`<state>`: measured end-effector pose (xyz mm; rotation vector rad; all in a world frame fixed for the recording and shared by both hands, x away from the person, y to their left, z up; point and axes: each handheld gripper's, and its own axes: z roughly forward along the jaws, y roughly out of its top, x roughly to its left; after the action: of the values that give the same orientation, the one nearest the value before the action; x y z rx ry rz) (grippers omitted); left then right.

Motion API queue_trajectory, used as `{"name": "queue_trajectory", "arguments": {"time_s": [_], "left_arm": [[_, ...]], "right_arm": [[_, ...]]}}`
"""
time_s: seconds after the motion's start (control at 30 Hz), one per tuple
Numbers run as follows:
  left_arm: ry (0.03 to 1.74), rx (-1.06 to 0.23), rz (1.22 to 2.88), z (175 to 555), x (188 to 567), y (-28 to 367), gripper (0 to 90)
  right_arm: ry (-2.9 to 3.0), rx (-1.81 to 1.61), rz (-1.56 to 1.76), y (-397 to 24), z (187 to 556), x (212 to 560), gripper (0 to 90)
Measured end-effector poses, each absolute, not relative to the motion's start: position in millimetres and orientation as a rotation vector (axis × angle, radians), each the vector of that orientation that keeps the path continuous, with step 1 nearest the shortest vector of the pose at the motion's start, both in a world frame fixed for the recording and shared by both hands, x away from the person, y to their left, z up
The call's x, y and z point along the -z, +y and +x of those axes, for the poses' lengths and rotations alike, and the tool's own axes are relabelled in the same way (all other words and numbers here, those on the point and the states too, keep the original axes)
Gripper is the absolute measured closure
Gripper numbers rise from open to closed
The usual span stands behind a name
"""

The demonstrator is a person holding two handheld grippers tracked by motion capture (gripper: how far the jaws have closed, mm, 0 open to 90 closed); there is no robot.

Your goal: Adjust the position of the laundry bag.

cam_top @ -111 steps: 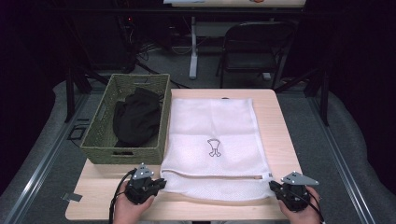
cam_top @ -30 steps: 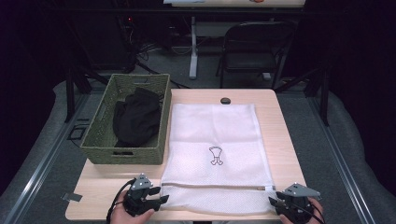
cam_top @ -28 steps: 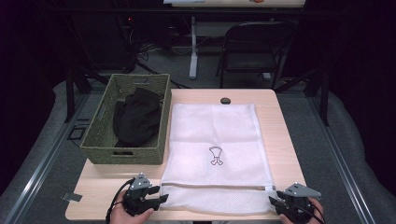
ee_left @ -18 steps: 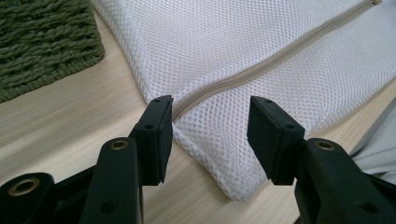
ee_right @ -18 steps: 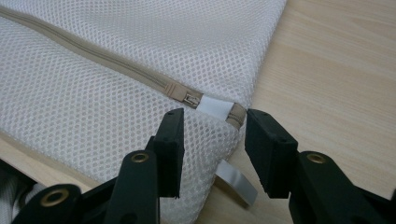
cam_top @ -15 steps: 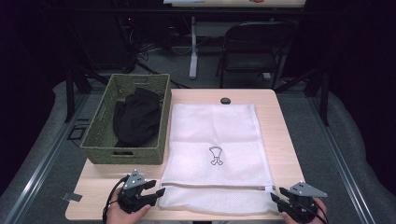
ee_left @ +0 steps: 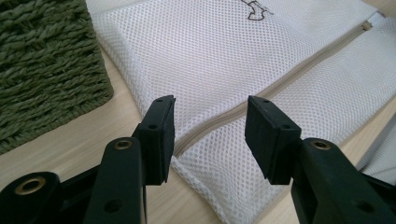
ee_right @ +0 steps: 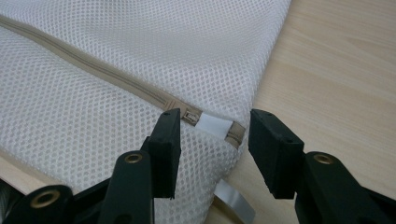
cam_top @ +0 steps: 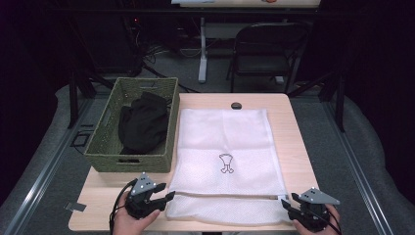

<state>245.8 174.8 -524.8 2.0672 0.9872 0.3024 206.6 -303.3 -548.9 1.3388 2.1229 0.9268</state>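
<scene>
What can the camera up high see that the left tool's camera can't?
High view alone: the black cloth lying inside the green basket, a small dark thing at the table's far edge, a chair, and the right tool.

Left gripper view alone: the mesh holes close up, and the zipper's end between the left tool's open jaws.

Both: the white mesh bag, its zipper, the basket, the table.
</scene>
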Motion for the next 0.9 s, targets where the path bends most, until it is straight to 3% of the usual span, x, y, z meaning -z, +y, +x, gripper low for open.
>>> {"name": "queue_trajectory", "arguments": {"time_s": [0.43, 0.9], "left_arm": [[0.885, -0.358, 2.067, 252, 500, 154, 58.3], [0.844, -0.296, 2.084, 271, 482, 97, 53.7]], "right_arm": [[2.127, -0.962, 1.343, -295, 217, 538, 54.3], [2.099, -1.044, 1.355, -287, 247, 521, 54.7]]}}
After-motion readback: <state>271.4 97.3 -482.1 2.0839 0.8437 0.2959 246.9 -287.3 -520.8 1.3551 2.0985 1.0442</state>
